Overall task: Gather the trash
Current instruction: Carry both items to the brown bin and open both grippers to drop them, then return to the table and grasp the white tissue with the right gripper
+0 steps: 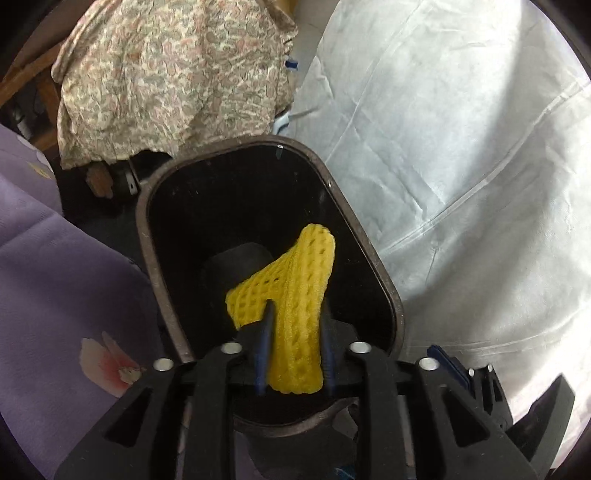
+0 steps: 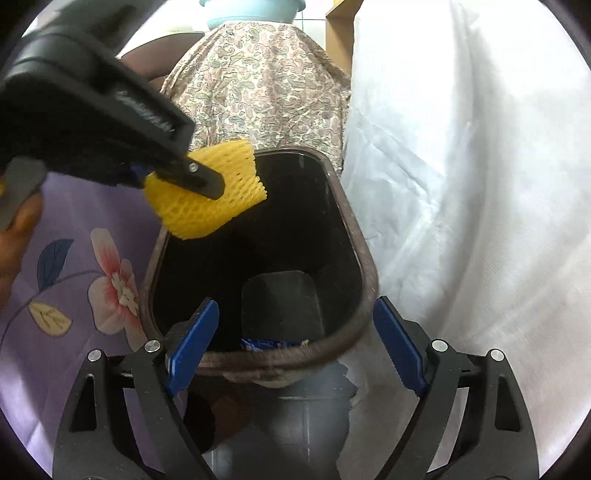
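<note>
My left gripper (image 1: 295, 317) is shut on a yellow foam net sleeve (image 1: 295, 295) and holds it over the open mouth of a dark brown trash bin (image 1: 147, 229). In the right wrist view the left gripper (image 2: 210, 181) shows at upper left, with the yellow foam net (image 2: 207, 199) hanging above the left rim of the bin (image 2: 365, 266). My right gripper (image 2: 295, 325) is open and empty, its blue pads either side of the bin's near rim. A blue wrapper (image 2: 266, 344) lies inside the bin at its near wall.
A purple flowered cloth (image 2: 74, 266) lies left of the bin. A white sheet (image 2: 461, 184) hangs on its right. A paisley cloth (image 2: 258, 85) drapes behind it, with a light blue basin (image 2: 255, 11) on top. Grey floor tiles (image 2: 295, 424) show below.
</note>
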`<state>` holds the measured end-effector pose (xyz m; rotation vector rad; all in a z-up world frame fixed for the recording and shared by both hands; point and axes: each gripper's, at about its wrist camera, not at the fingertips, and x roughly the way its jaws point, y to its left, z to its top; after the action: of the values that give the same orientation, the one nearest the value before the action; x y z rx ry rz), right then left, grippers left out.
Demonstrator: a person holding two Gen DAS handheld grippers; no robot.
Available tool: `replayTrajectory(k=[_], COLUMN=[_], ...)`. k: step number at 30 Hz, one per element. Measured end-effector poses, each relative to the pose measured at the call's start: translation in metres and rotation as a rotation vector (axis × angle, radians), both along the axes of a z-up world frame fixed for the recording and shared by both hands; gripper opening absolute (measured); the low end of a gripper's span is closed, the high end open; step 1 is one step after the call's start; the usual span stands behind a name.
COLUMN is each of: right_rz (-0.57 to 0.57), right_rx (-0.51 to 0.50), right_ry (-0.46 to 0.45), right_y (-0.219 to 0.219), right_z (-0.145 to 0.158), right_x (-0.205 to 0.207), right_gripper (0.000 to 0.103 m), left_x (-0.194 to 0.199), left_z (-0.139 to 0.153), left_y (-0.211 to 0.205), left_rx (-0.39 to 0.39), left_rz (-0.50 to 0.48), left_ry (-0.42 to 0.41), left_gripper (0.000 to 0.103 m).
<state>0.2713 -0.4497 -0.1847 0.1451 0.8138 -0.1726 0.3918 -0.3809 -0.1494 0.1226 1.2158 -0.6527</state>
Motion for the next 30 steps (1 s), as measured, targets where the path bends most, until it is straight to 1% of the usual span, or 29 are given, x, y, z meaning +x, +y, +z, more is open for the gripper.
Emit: replayTrajectory(k=[1, 3, 4, 7, 10, 13, 18, 22, 25, 30], right_rz=[0.000, -0.001, 0.000, -0.004, -0.010, -0.010, 0.006, 0.036, 0.073, 0.148], right_rx=[-0.007, -0.011, -0.009, -0.002, 0.007, 0.013, 0.001, 0.007, 0.003, -0.011], right_ry=[0.001, 0.002, 0.003, -0.001, -0.004, -0.007, -0.022, -0.046, -0.073, -0.131], right_y=[0.000, 0.000, 0.000, 0.002, 0.003, 0.006, 0.018, 0.034, 0.048, 0.079], right_z=[0.000, 0.001, 0.001, 0.004, 0.006, 0.009, 0.021, 0.038, 0.055, 0.089], right_x=[-0.004, -0.010, -0.012, -0.016, -0.019, -0.022, -0.028, -0.030, -0.032, -0.037], right_gripper=[0.085, 0.085, 0.085, 0.085, 0.087, 0.087, 0.087, 0.087, 0.087, 0.088], left_x=[-0.001, -0.003, -0.004, -0.007, -0.011, -0.022, -0.052, -0.086, -0.107, -0.125], left_z=[0.001, 0.006, 0.008, 0.018, 0.032, 0.050, 0.085, 0.115, 0.129, 0.147], left_y=[0.001, 0.003, 0.003, 0.007, 0.017, 0.029, 0.053, 0.085, 0.111, 0.157], left_rx=[-0.003, -0.013, -0.018, -0.025, -0.055, -0.091, -0.125, -0.147, -0.161, -0.172], left_rz=[0.003, 0.007, 0.005, 0.003, 0.004, -0.017, -0.062, -0.092, -0.092, -0.038], left_ry=[0.002, -0.026, -0.037, -0.059, -0.081, -0.106, -0.189, -0.298, -0.357, -0.410], left_gripper=[0.047, 0.059, 0.062, 0.067, 0.072, 0.074, 0.078, 0.083, 0.086, 0.088])
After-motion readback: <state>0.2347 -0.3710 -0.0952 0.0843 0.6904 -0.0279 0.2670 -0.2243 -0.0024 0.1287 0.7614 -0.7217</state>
